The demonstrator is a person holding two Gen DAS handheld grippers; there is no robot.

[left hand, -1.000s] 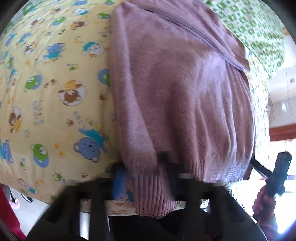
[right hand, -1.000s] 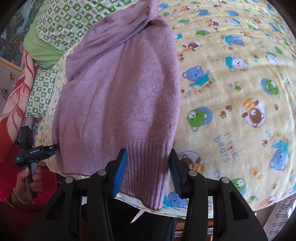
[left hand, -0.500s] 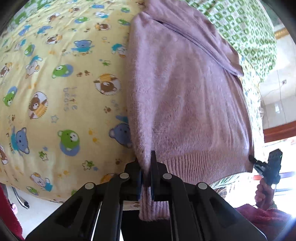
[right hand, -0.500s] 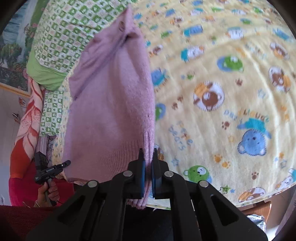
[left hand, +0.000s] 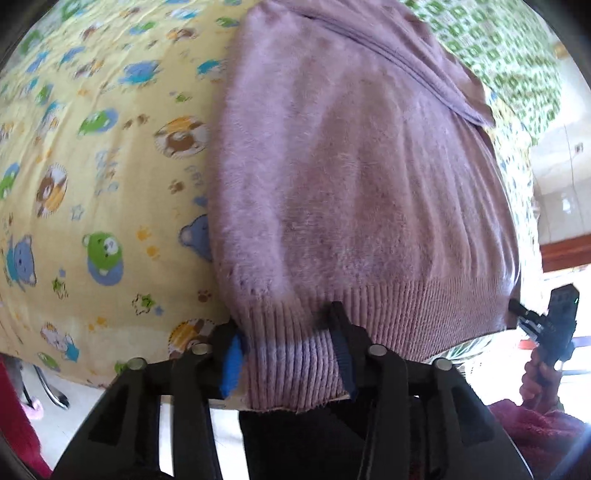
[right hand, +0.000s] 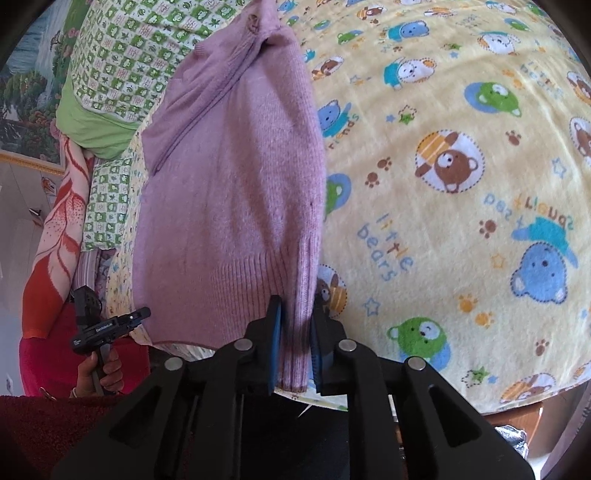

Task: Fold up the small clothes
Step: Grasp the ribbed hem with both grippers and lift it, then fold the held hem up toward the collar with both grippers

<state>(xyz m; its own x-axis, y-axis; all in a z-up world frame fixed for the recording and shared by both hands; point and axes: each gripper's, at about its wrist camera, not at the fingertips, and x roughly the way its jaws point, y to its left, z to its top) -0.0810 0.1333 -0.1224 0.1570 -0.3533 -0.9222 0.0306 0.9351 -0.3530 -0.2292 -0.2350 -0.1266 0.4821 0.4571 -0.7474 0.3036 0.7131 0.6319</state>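
— Both pairs of tongs sit wider on the hem than half a second ago, when each was pinched to a slit. Their jaws have just been opening.

— Is cloth between them?

— Yes. The left tongs [left hand: 286,358] have the ribbed hem filling the whole gap, with a blue pad against it on either side, so they grip it. The right tongs [right hand: 295,347] hold a narrower fold of the same ribbing, also pad to pad.

— How many garments?

— 1 sweater [left hand: 351,184], mauve, a fuzzy fine knit with a band of upright ribs along the bottom. It lies flat on the bed [left hand: 110,184], its hem drooping over the near edge and its collar towards the far end. 1 sleeve is folded across the upper body, leaving a raised diagonal ridge.

— Any fastenings?

— 1 small round button [right hand: 254,23] at the collar.

— And the bedding?

— 1 soft yellow fleece cover printed with cartoon bears, paw prints and stars. Beyond the collar is 1 pillow [right hand: 122,55] in green-and-white checks. At the bed's side hangs 1 red-and-white floral cloth [right hand: 59,229].

— Anyone visible?

— 1 hand [right hand: 99,369] in the right wrist view, wrapped round the handle of the left tongs, above a dark red sleeve.
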